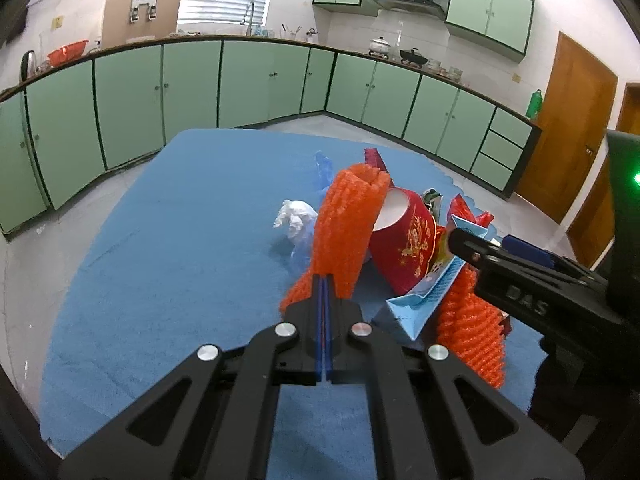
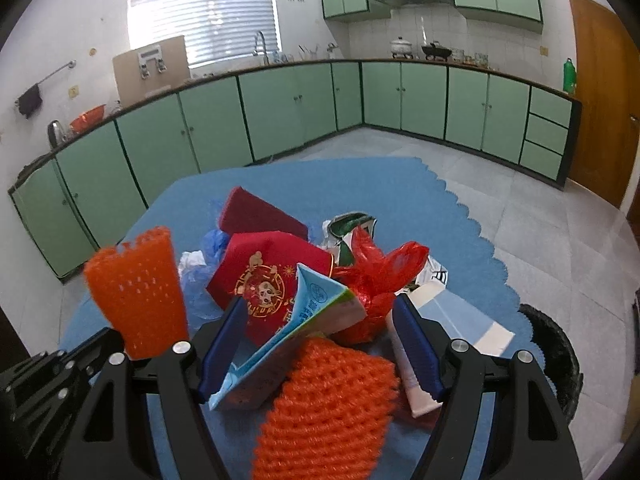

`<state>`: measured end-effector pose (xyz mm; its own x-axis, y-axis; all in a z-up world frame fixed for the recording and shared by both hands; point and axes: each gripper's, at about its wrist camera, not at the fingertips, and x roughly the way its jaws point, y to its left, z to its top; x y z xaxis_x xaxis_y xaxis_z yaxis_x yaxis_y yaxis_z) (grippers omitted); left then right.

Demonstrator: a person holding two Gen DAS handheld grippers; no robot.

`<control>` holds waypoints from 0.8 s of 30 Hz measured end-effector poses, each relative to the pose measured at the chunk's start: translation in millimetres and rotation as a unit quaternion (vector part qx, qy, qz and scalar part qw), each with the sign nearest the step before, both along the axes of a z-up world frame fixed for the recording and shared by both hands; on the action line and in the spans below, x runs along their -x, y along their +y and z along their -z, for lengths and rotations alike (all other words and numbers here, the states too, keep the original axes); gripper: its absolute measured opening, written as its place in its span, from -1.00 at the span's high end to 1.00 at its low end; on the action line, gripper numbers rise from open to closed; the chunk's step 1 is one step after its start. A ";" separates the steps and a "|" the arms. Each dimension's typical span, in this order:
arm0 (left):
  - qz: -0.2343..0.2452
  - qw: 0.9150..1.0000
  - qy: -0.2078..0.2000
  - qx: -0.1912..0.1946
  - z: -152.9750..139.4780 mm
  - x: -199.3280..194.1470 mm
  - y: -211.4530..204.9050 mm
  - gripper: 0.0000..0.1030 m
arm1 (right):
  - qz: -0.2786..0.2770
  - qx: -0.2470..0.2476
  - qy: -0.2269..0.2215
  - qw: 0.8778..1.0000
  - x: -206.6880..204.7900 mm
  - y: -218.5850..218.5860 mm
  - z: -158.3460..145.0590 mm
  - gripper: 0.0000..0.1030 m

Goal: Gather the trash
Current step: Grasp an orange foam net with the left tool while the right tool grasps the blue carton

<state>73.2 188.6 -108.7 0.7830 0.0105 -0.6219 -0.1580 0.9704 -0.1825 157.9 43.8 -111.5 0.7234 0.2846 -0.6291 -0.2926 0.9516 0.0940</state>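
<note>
Orange foam fruit-netting sleeve is pinched between the closed fingers of the left gripper; it stands up and leans slightly right, its open top end above the rest of the pile. The right wrist view shows the same sleeve at far left, rising out of the left gripper's black linkage.

Right gripper: jaws spread wide, blue pads apart, nothing clamped. Between the pads lie a light-blue folded paper carton and a second orange foam net sleeve, the latter flat on the cloth nearest the camera. A white tube lies just inside the right pad; contact cannot be told.

The trash is heaped on a blue scalloped-edge cloth covering the table. In the heap:
- red paper cup with gold print, tipped on its side, white interior facing the held sleeve
- crumpled white tissue, left of the held sleeve
- red plastic bag, bunched, behind the carton
- dark red flat box at the far side
- pale blue-and-white flat card, right side

Black round bin sits on the floor just off the cloth's right edge. Green kitchen cabinets line the back walls.
</note>
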 end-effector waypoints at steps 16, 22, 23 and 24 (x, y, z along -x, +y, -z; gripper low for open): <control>0.031 0.999 0.020 0.035 16.1 -18.5 1.4 0.93 | -0.058 -0.033 0.020 0.998 -5.2 6.6 -4.7 0.67; 0.023 0.999 0.001 0.029 4.3 -7.9 -2.6 0.26 | -0.064 -0.051 0.010 0.997 -2.2 3.4 -13.3 0.68; 0.024 0.999 -0.003 0.029 2.1 -6.4 -3.1 0.23 | -0.062 -0.054 0.010 0.997 -1.8 1.6 -14.5 0.68; 0.026 0.999 -0.005 0.029 1.0 -5.6 -4.1 0.21 | -0.061 -0.055 0.010 0.997 -2.0 0.1 -15.1 0.68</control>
